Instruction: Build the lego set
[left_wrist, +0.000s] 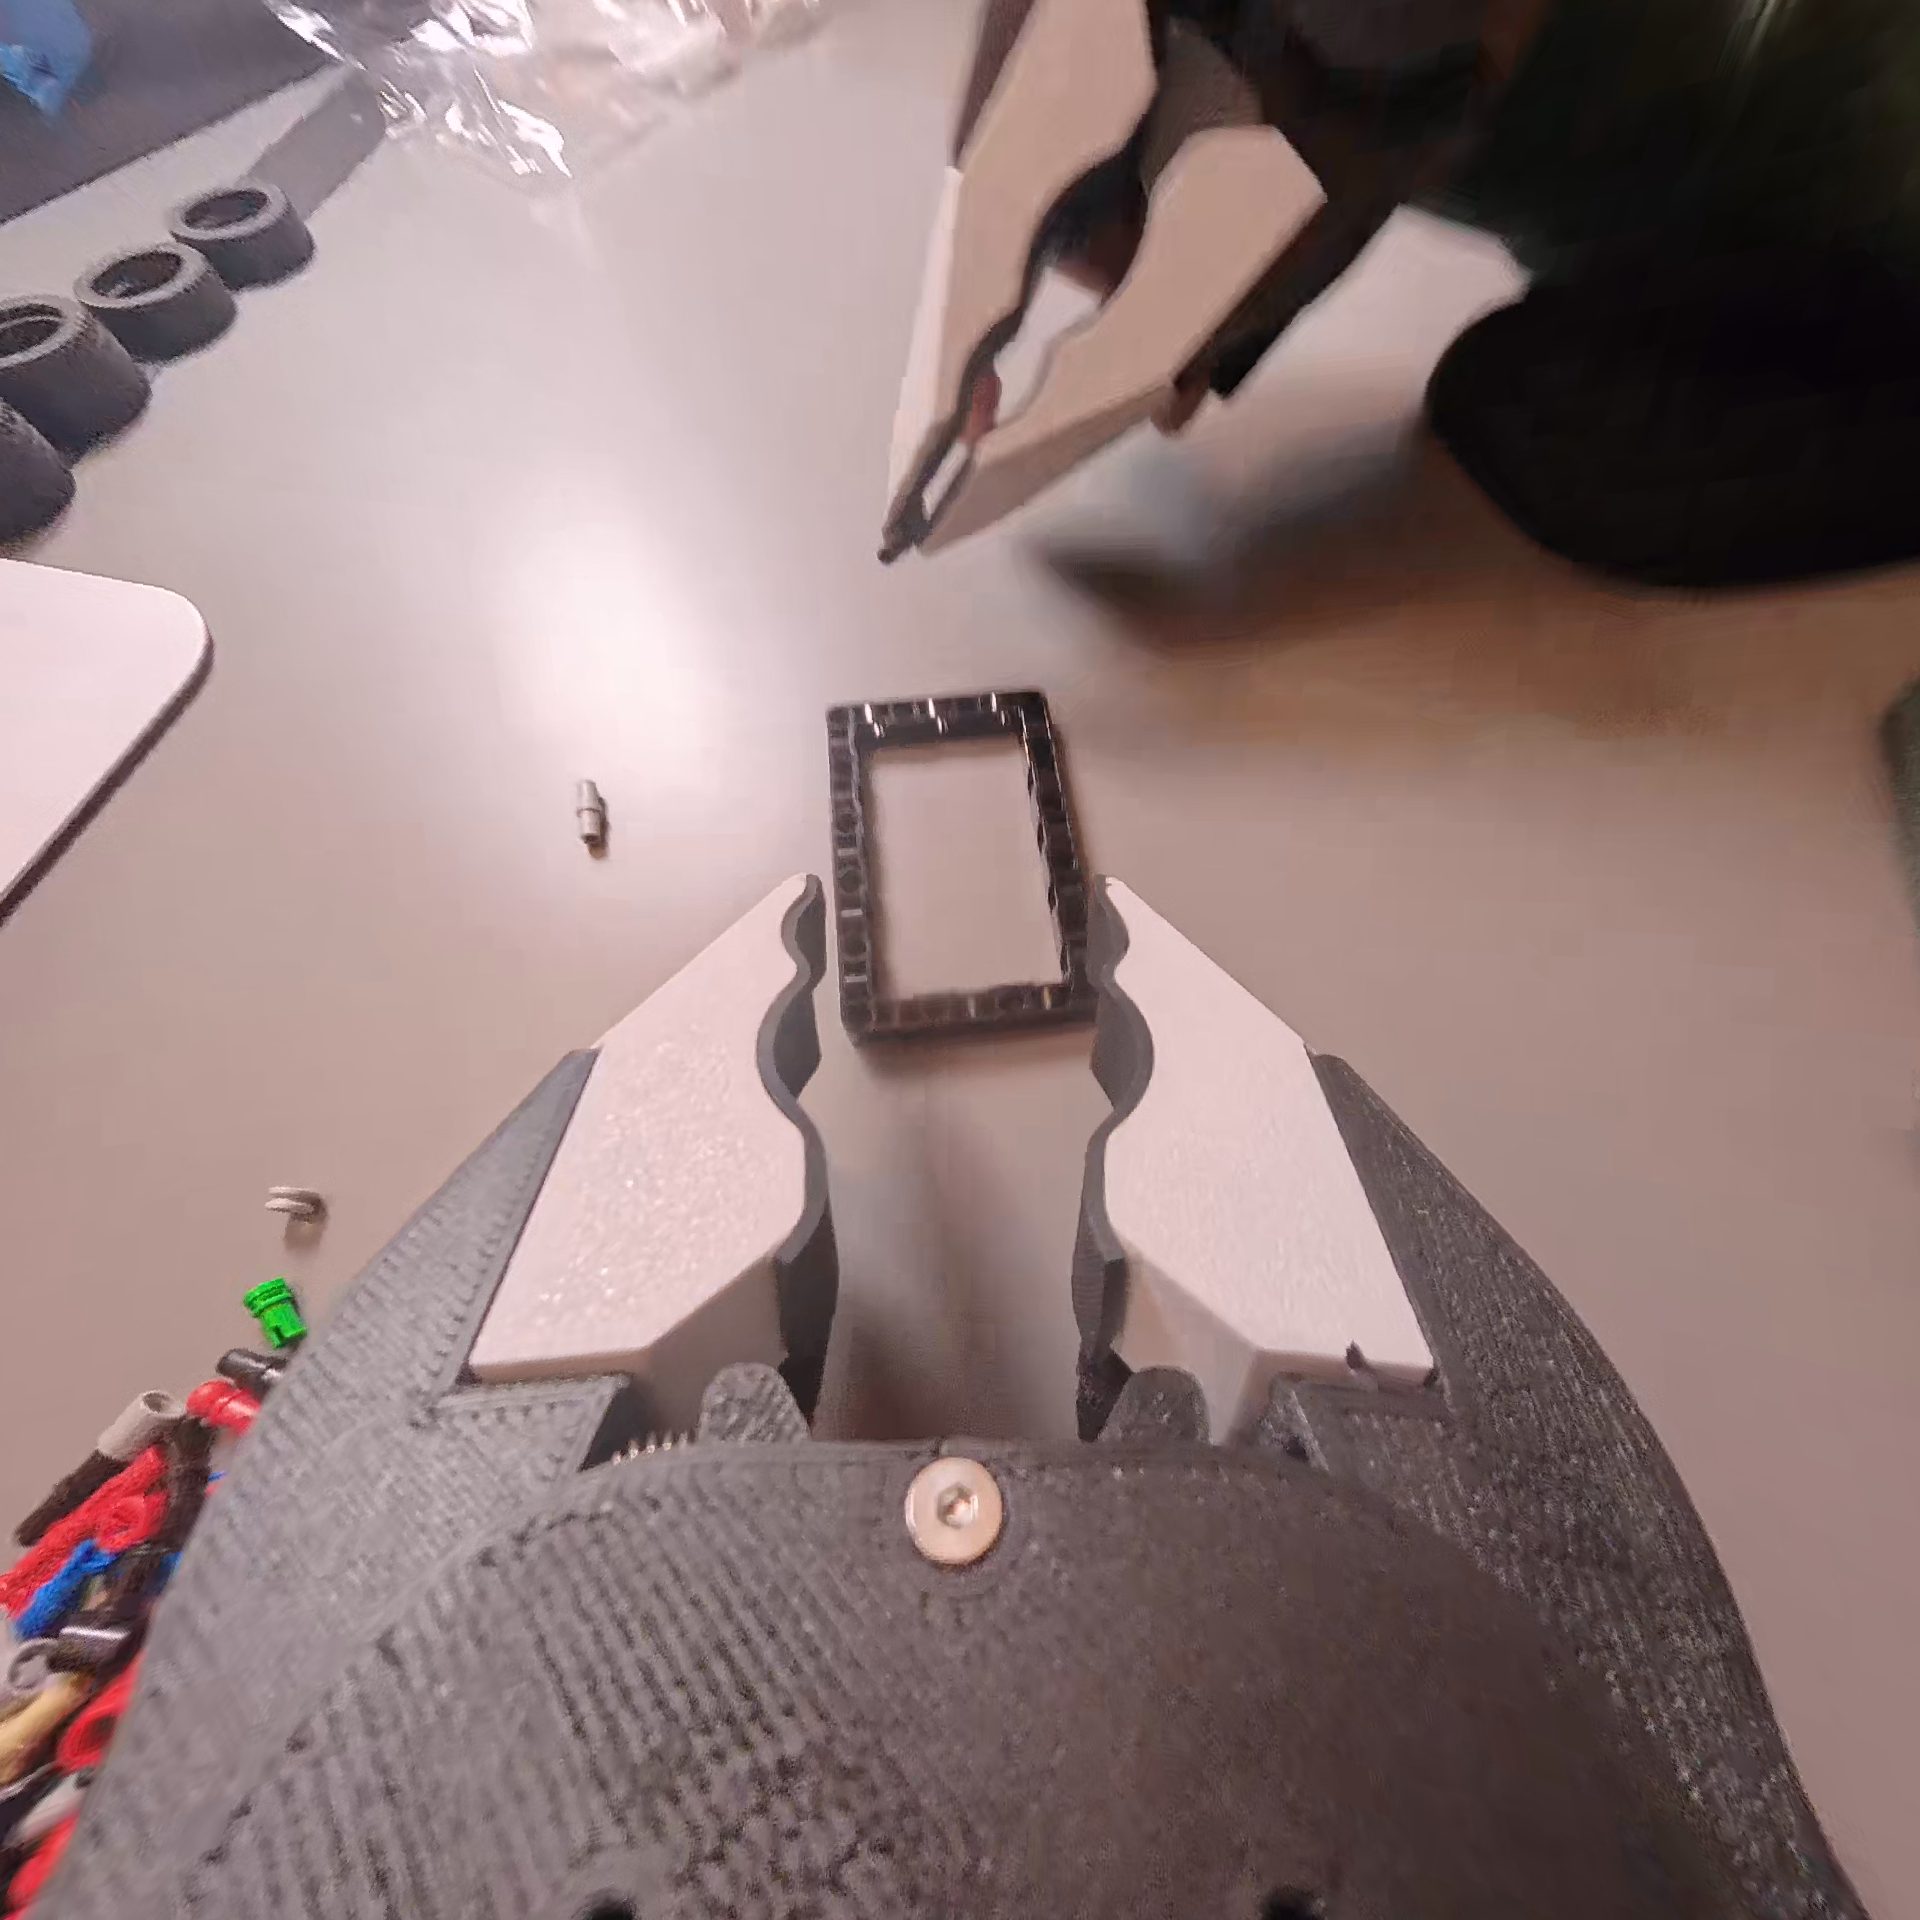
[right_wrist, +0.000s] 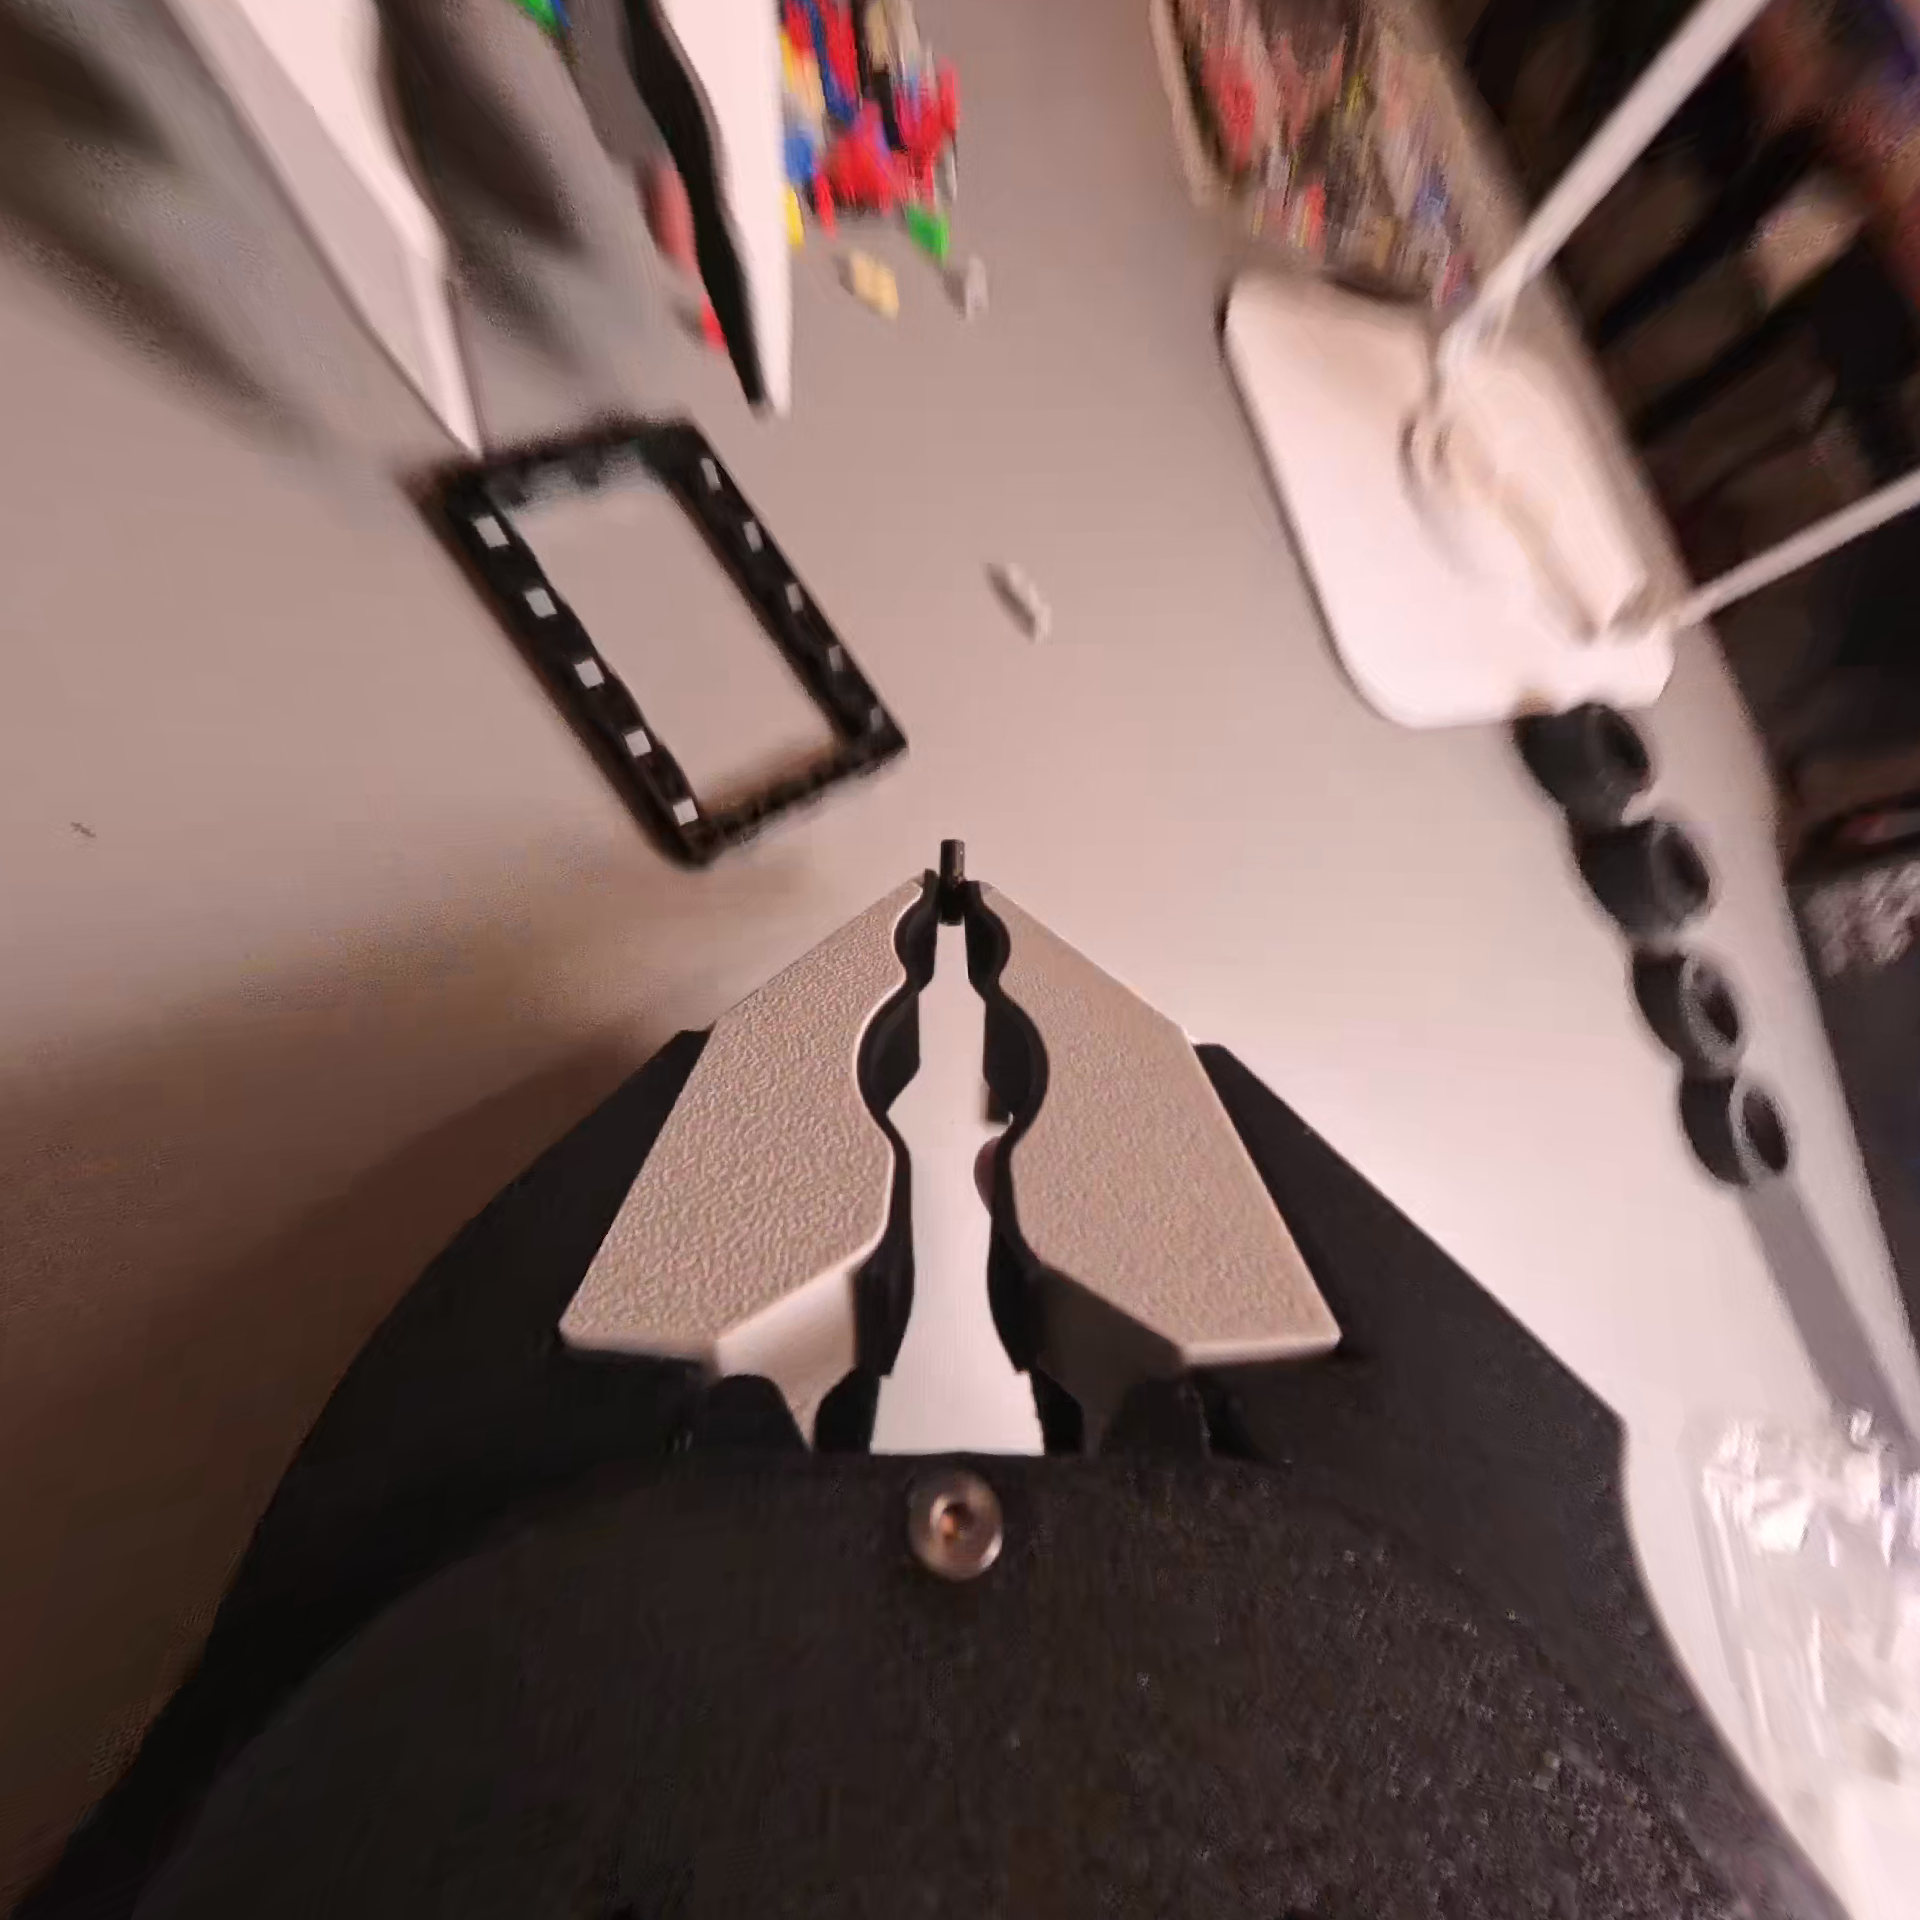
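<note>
Frame (left_wrist: 961, 868) flat on bench (left_wrist: 623, 499), light, stiff: left hand-held gripper (left_wrist: 958, 914) apart, astride its near long sides; right hand-held gripper (right_wrist: 951, 899) clamped on slippery small pin (right_wrist: 951, 868).

Black frame (left_wrist: 961, 868), grey pin (left_wrist: 589, 817), black tyres (left_wrist: 156, 296), green connector (left_wrist: 276, 1311)

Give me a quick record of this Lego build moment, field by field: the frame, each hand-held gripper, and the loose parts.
frame: black rectangular frame flat on the table, nothing inserted
left hand-held gripper: open, fingers either side of the frame's near end
right hand-held gripper: shut on a small black pin, above the table
loose parts: grey pin; row of black tyres; mixed coloured pile
</note>
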